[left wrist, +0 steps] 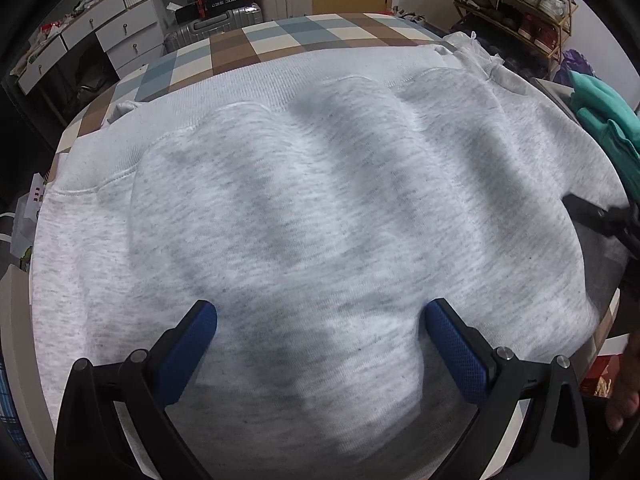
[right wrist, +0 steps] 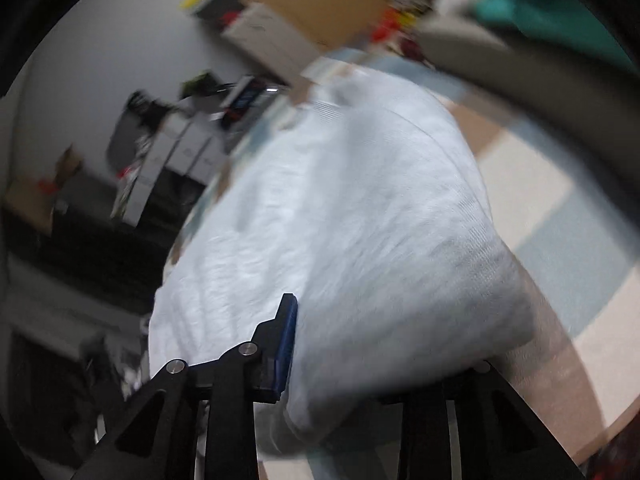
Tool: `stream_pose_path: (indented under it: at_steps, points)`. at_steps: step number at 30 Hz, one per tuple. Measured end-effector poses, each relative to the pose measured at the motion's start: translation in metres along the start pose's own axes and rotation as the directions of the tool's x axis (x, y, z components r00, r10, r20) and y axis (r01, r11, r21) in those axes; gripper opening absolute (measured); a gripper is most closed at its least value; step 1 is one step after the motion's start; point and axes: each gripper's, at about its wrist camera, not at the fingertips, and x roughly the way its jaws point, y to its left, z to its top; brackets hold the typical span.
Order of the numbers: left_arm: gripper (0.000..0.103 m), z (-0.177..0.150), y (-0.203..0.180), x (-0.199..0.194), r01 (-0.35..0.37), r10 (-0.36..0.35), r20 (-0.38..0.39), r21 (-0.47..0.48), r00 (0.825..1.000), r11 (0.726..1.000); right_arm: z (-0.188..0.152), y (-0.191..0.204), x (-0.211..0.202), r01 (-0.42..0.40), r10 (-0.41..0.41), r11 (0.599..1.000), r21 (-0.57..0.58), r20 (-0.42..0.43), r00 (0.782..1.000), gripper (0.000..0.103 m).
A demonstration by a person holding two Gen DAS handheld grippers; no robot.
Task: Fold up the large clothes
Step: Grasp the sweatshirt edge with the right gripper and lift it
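Note:
A large light grey sweatshirt (left wrist: 312,184) lies spread over the checkered table (left wrist: 280,36), its ribbed hem toward the far edge. My left gripper (left wrist: 320,344) hovers over its near part with jaws wide apart and nothing between them. In the blurred right wrist view, my right gripper (right wrist: 320,336) is shut on a bunched part of the sweatshirt (right wrist: 360,220), which drapes over its right finger and hides it. The right gripper also shows at the right edge of the left wrist view (left wrist: 608,224).
A teal garment (left wrist: 600,120) lies at the table's right side and shows in the right wrist view (right wrist: 540,4). A shoe rack (left wrist: 520,4), a white drawer unit (left wrist: 100,36) and a suitcase (left wrist: 216,24) stand beyond the table.

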Motion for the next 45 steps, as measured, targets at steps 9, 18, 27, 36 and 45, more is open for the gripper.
stream_pose_path:
  at_steps: [9, 18, 27, 36, 45]
  points:
    - [0.102, 0.000, -0.005, 0.001, -0.008, 0.008, 0.023, -0.014, 1.000, 1.000, 0.005, 0.041, 0.001, 0.117, -0.078, 0.957, -0.264, 0.154, 0.985, 0.022]
    - [0.102, 0.005, -0.035, 0.002, 0.014, -0.014, 0.045, -0.007, 0.999, 1.000, 0.007, 0.079, -0.016, 0.158, -0.039, 0.835, -0.528, 0.229, 0.973, 0.019]
    - [0.099, 0.031, -0.085, -0.008, 0.170, -0.175, 0.061, 0.084, 0.983, 0.982, 0.024, 0.079, -0.045, 0.257, -0.063, 0.729, -0.635, 0.311, 0.948, 0.018]
    - [0.097, 0.030, -0.062, 0.007, -0.008, 0.010, 0.049, -0.040, 0.999, 0.999, 0.025, 0.056, -0.051, 0.244, -0.059, 0.709, -0.661, 0.289, 0.955, 0.018]
    - [0.094, 0.045, -0.111, 0.011, 0.125, -0.128, 0.091, 0.038, 0.988, 0.991, 0.028, 0.083, -0.085, 0.267, 0.000, 0.622, -0.736, 0.341, 0.940, 0.018]
